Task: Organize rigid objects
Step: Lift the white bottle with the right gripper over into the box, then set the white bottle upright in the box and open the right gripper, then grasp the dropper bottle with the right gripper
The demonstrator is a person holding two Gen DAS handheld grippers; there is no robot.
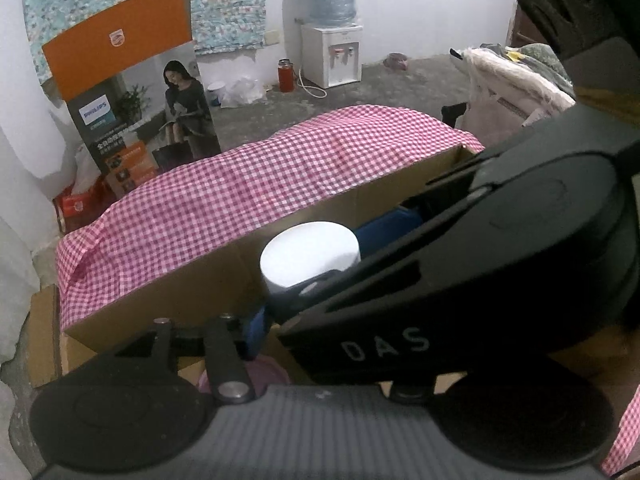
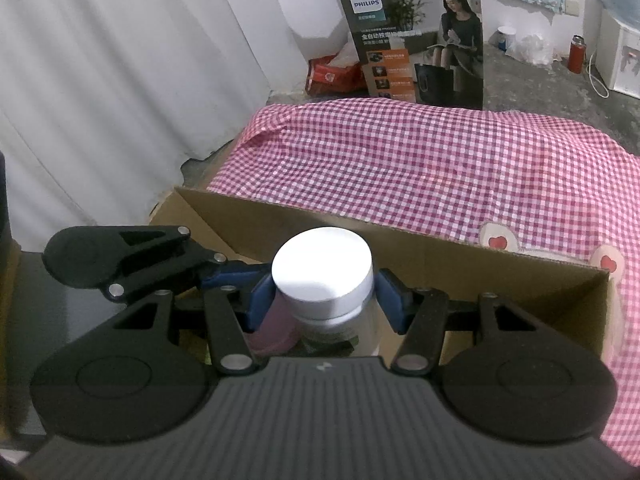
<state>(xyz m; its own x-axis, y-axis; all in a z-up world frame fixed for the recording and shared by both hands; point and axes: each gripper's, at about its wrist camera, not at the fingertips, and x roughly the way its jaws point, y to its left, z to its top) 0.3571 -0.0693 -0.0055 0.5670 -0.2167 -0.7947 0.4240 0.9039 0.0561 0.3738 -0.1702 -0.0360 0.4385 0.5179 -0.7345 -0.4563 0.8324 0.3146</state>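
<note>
A white-capped bottle (image 2: 322,276) stands upright over an open cardboard box (image 2: 440,250), and my right gripper (image 2: 324,298) is shut on it, blue pads (image 2: 390,300) pressing just under the cap from both sides. A pink container (image 2: 274,330) sits low beside the bottle, inside the box. In the left wrist view the same white cap (image 1: 310,254) shows past the box wall (image 1: 192,280). The right gripper's black body (image 1: 460,280) crosses over my left gripper (image 1: 316,322), leaving only one blue finger (image 1: 256,328) showing, with the pink container (image 1: 262,368) just below it.
A pink checked cloth (image 2: 420,160) covers a raised surface behind the box. A tall printed carton (image 2: 416,40) stands beyond it by the white wall. A water dispenser (image 1: 334,56), a red flask (image 1: 285,76) and piled clothes (image 1: 516,80) lie farther off.
</note>
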